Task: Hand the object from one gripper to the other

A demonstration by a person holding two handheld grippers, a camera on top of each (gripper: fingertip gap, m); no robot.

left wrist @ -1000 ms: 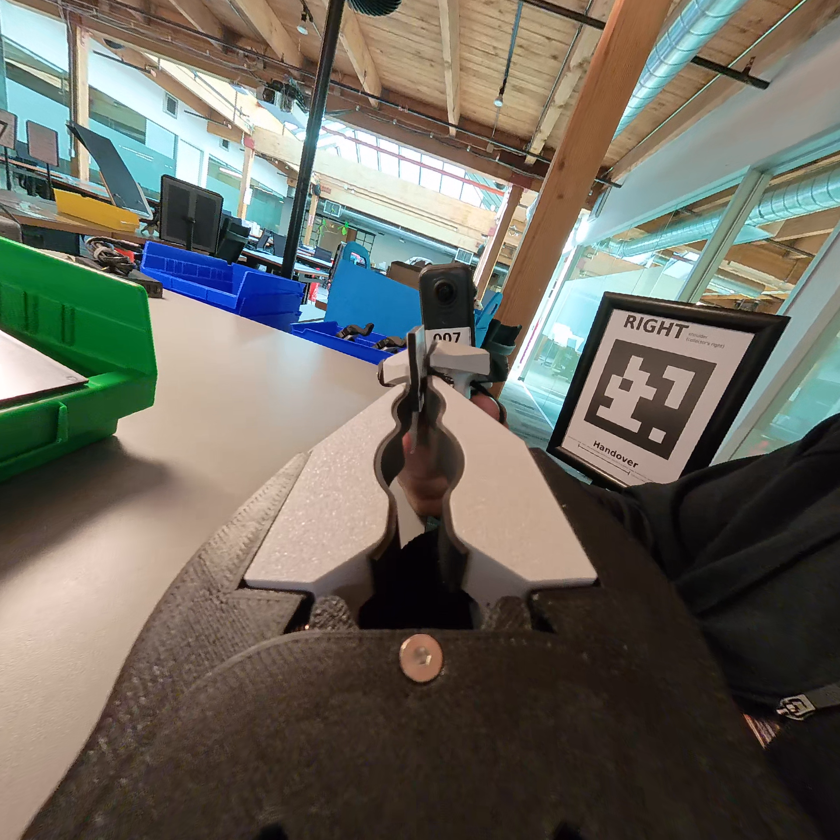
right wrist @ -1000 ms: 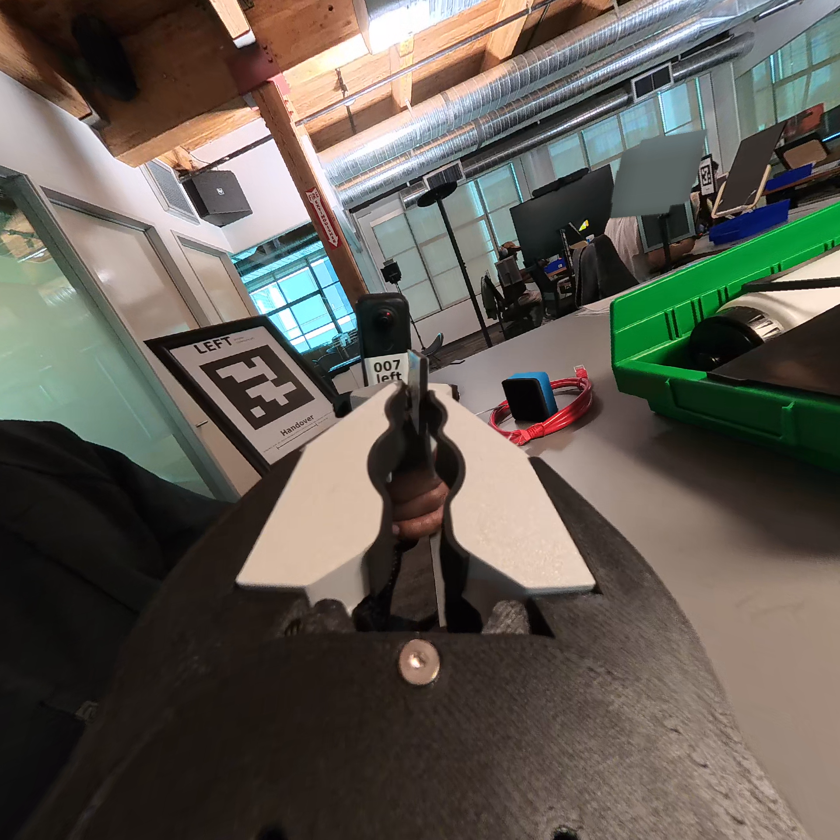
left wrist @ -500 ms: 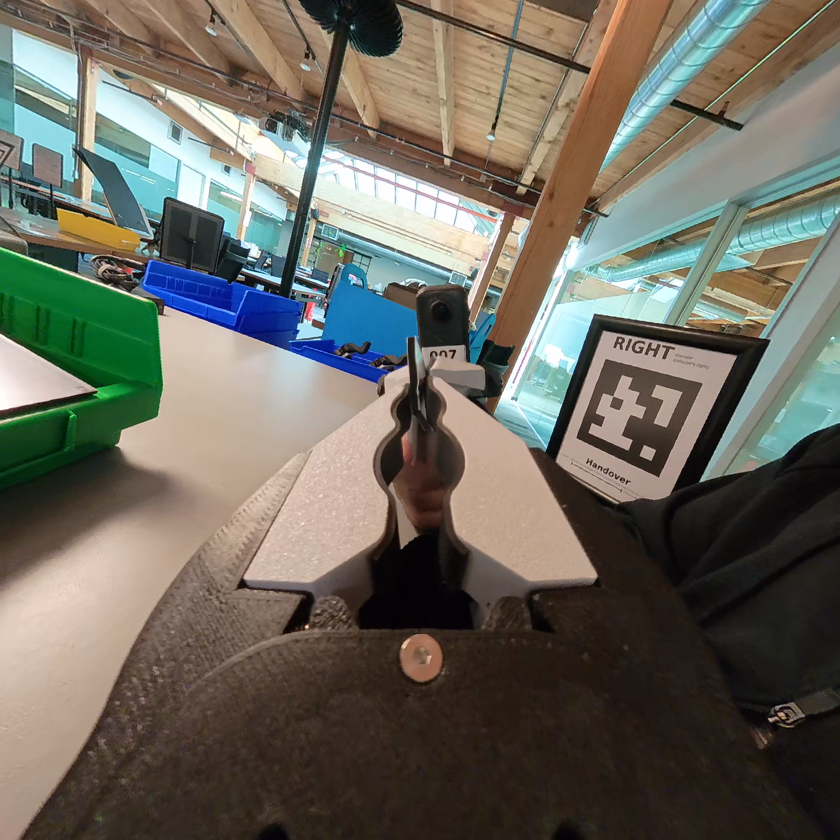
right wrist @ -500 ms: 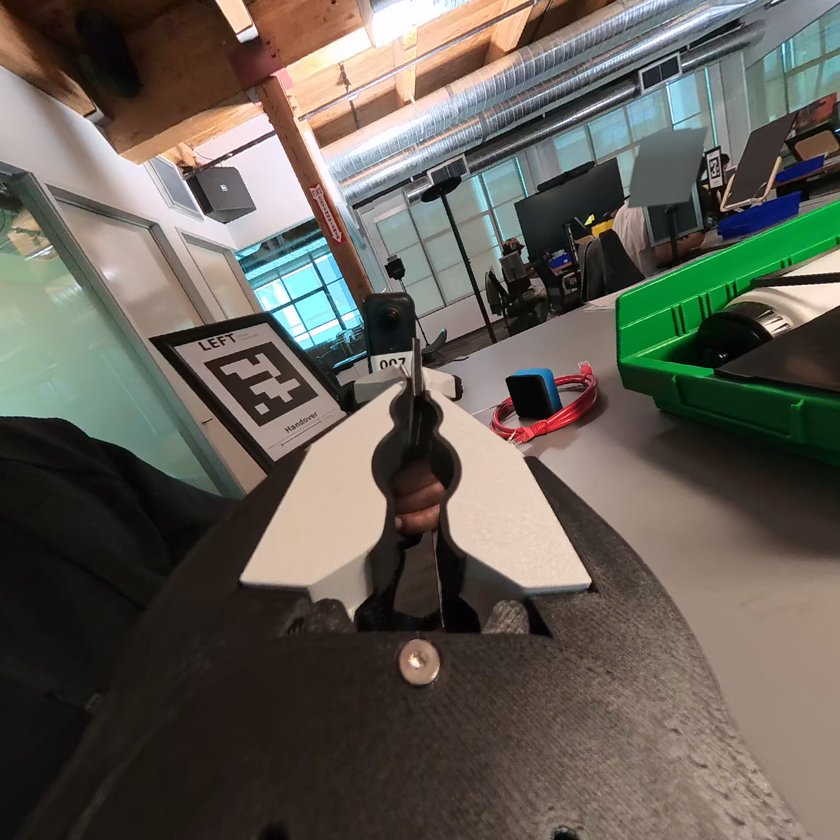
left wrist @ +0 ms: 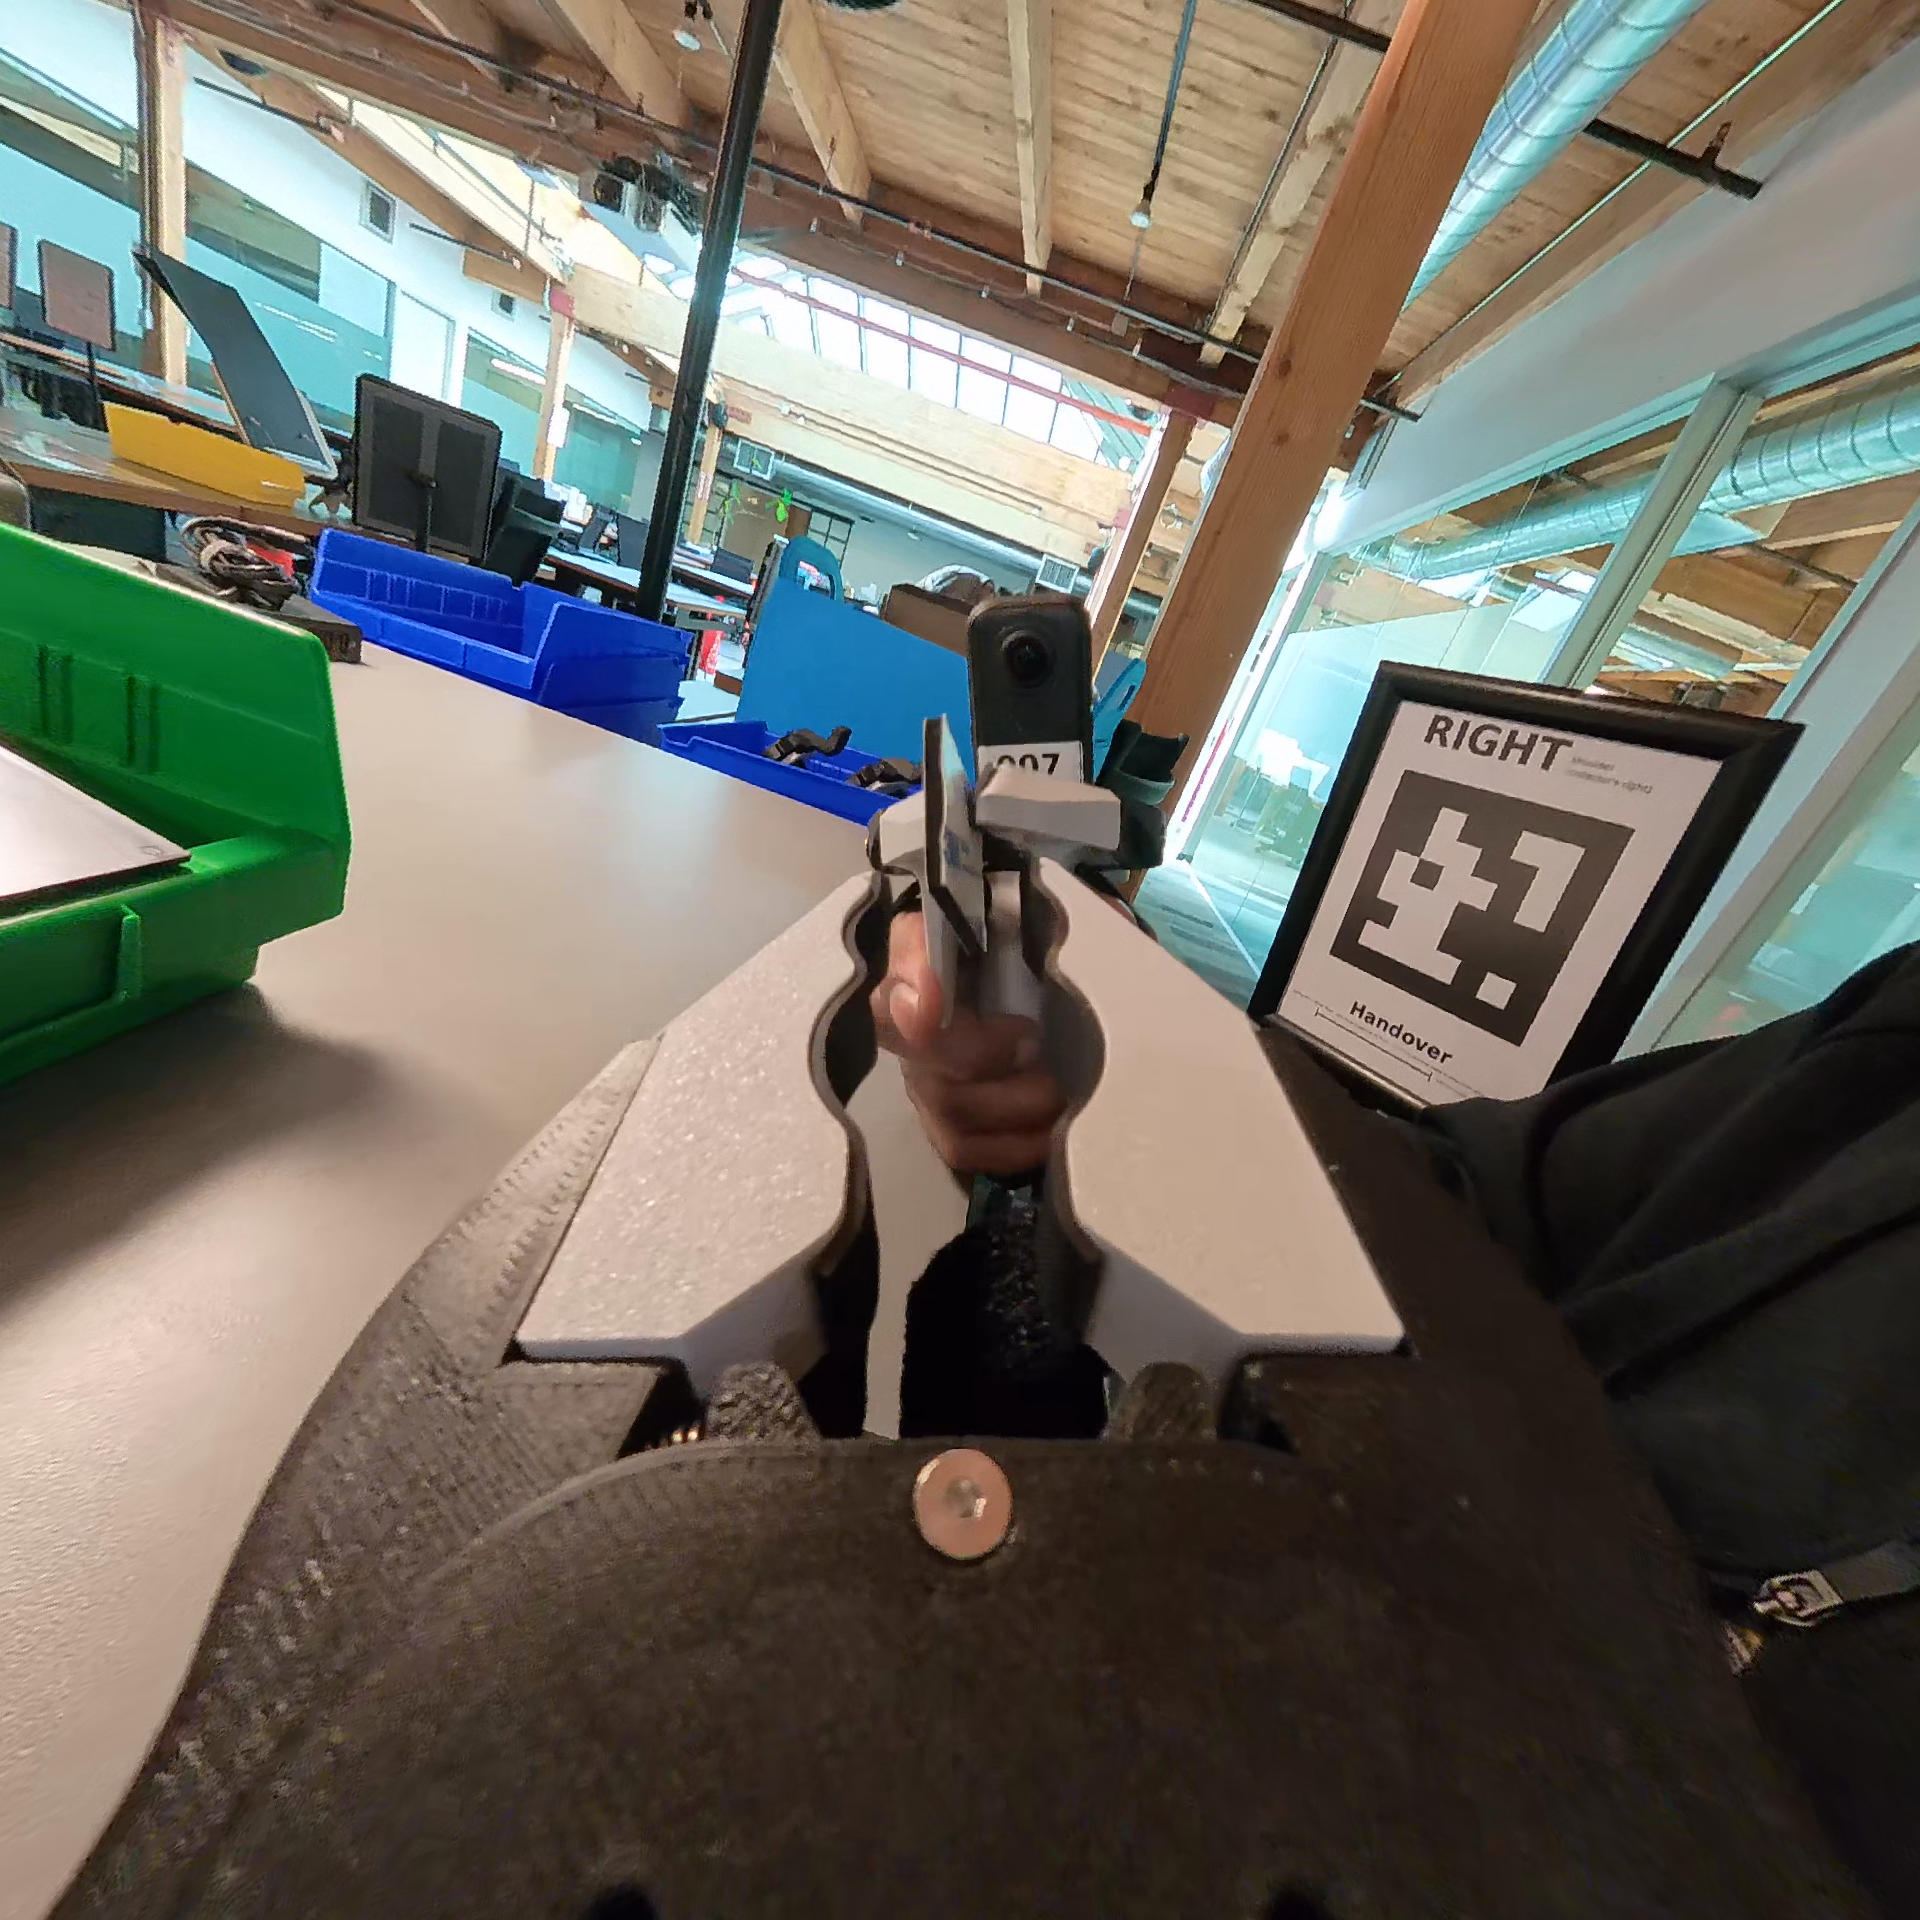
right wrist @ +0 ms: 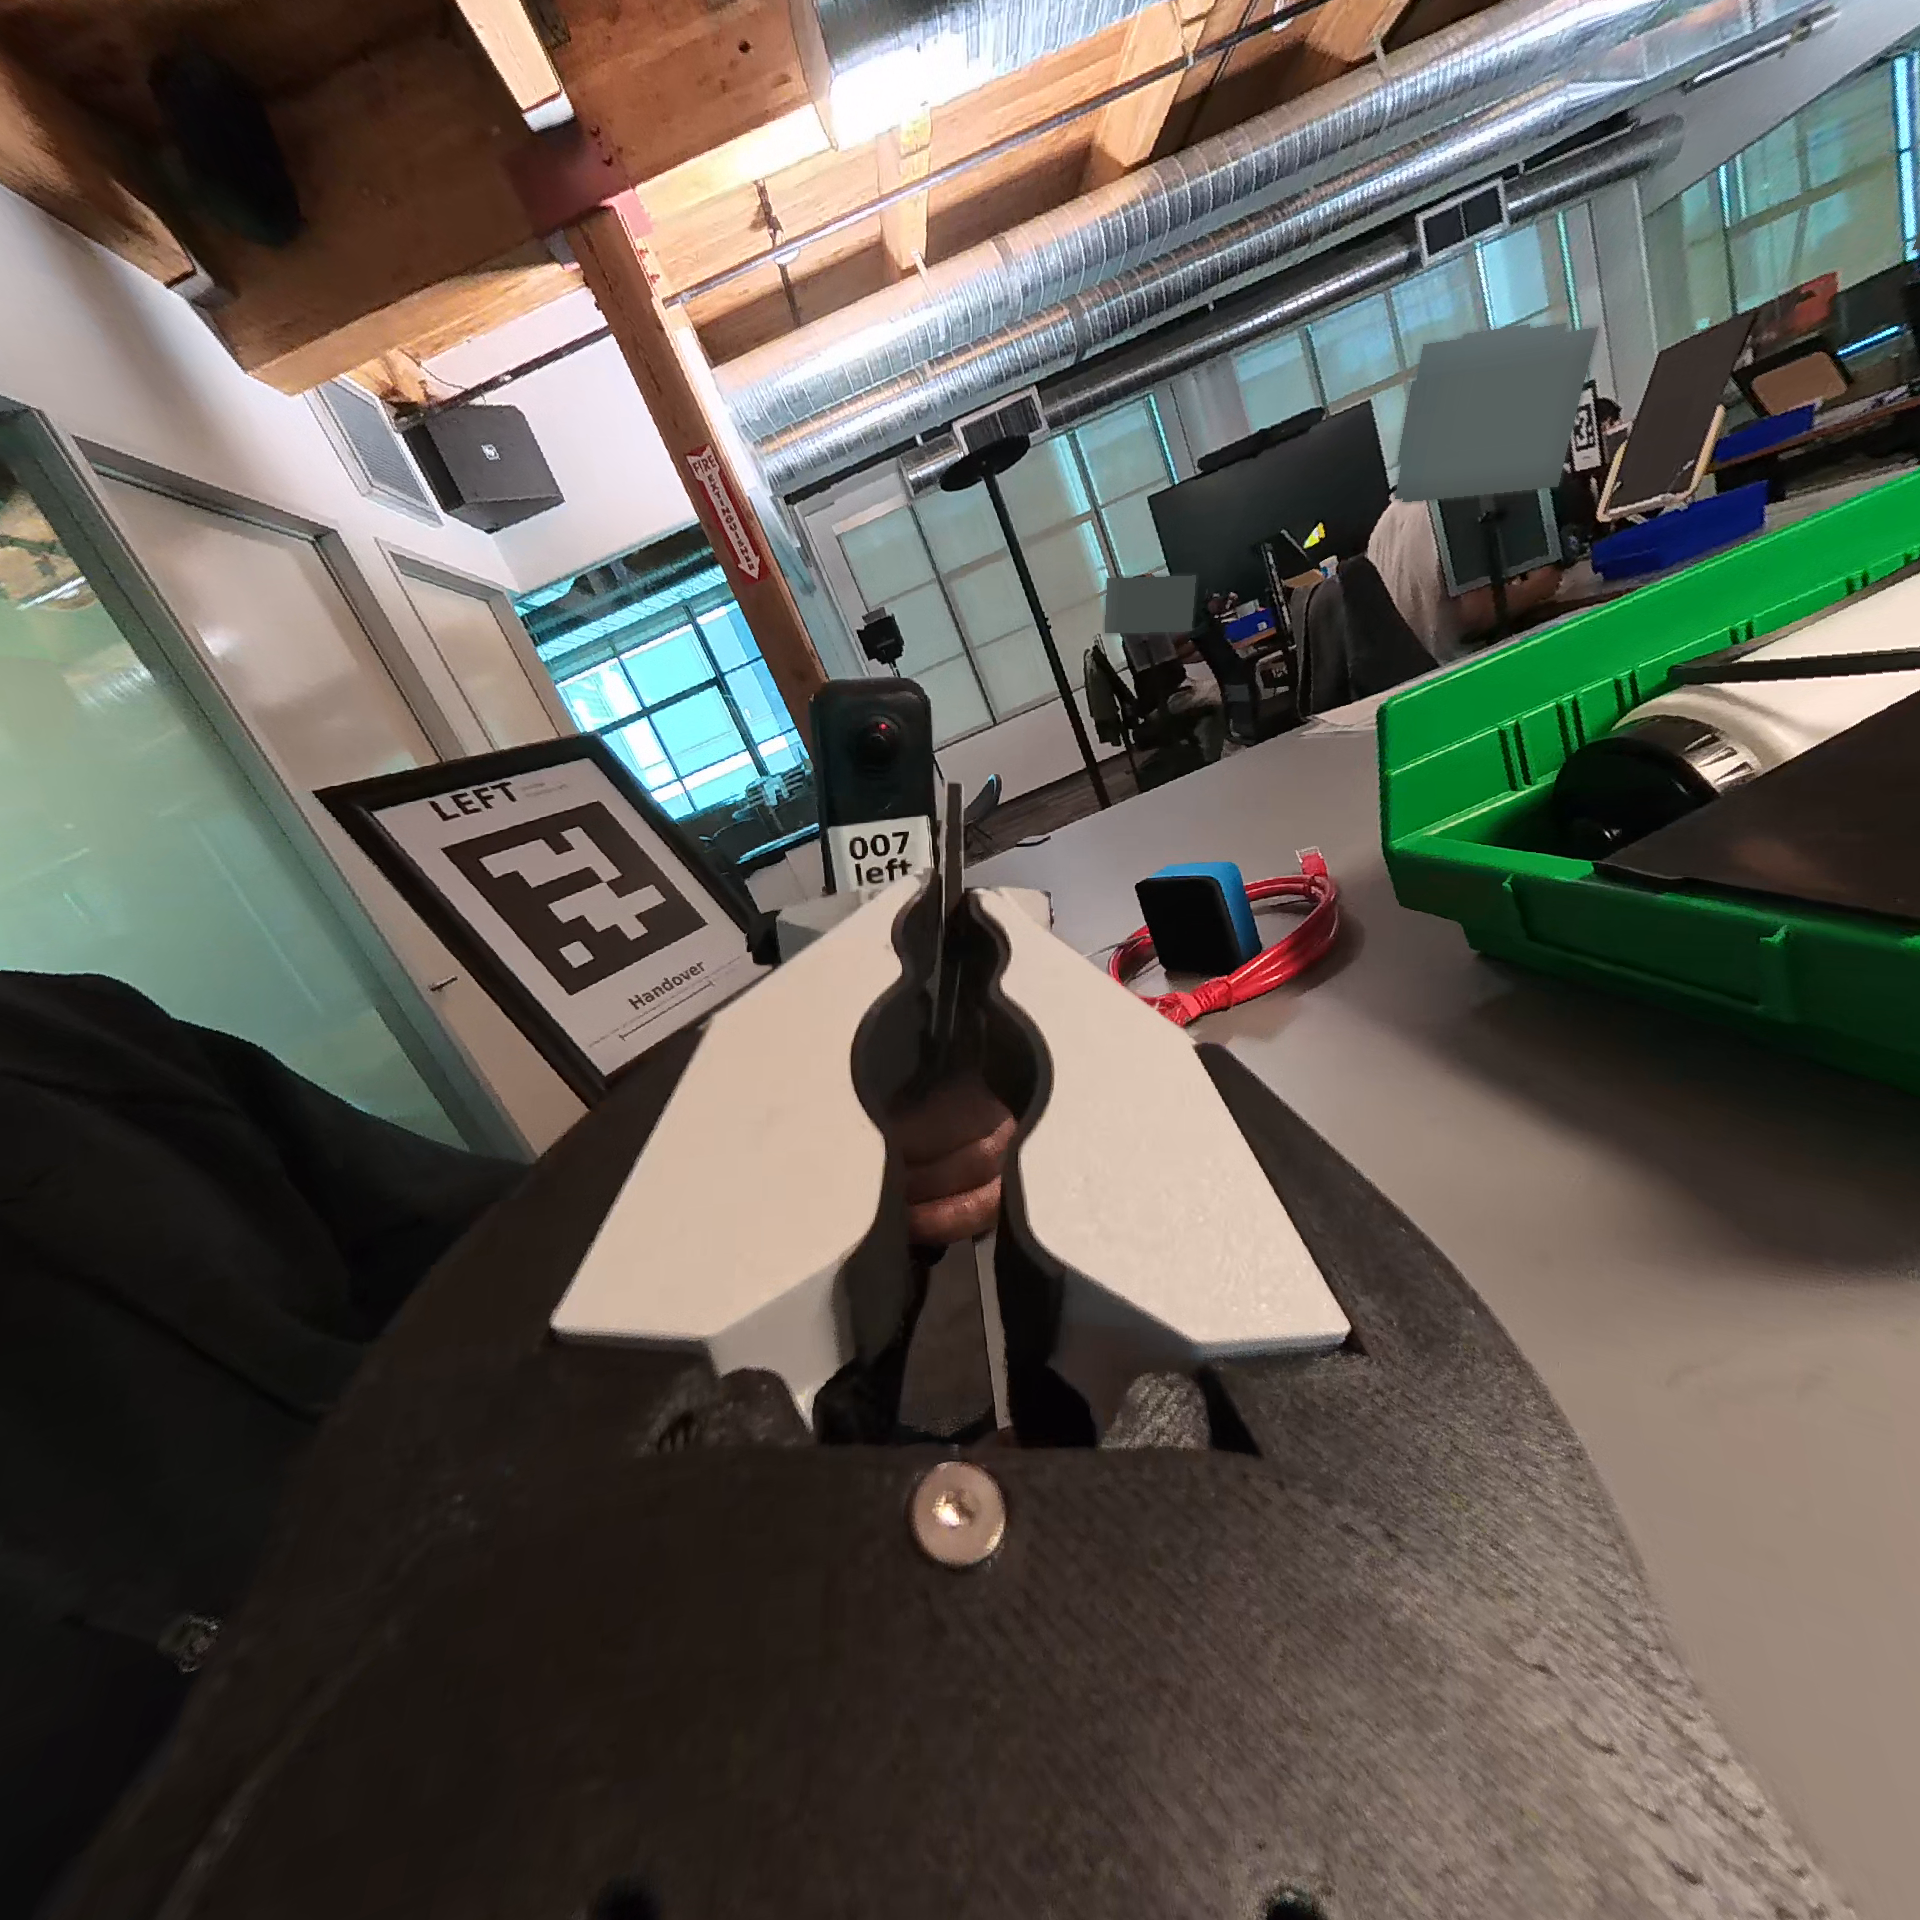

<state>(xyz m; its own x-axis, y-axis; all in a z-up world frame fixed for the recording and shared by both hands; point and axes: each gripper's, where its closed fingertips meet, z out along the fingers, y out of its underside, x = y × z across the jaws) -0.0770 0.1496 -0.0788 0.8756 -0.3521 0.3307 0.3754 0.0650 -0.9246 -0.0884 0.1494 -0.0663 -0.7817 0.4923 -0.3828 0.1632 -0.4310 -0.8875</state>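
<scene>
Thin flat card [left wrist: 951, 842] held in air between both grippers: right gripper [right wrist: 951, 914] pinches it edge-on, left gripper [left wrist: 956, 914] spread. Looks light, stiff, slick; pinch flat faces.

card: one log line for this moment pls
phase: handover | thin card: upright, edge-on | right hand-held gripper: shut on thin card | left hand-held gripper: open, fingers either side of card

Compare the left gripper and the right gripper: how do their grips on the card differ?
The left gripper has its fingers apart around the card; the right gripper is shut on it. The right gripper carries the card; the left gripper only surrounds it. Both have grey fingers and face each other.
</scene>
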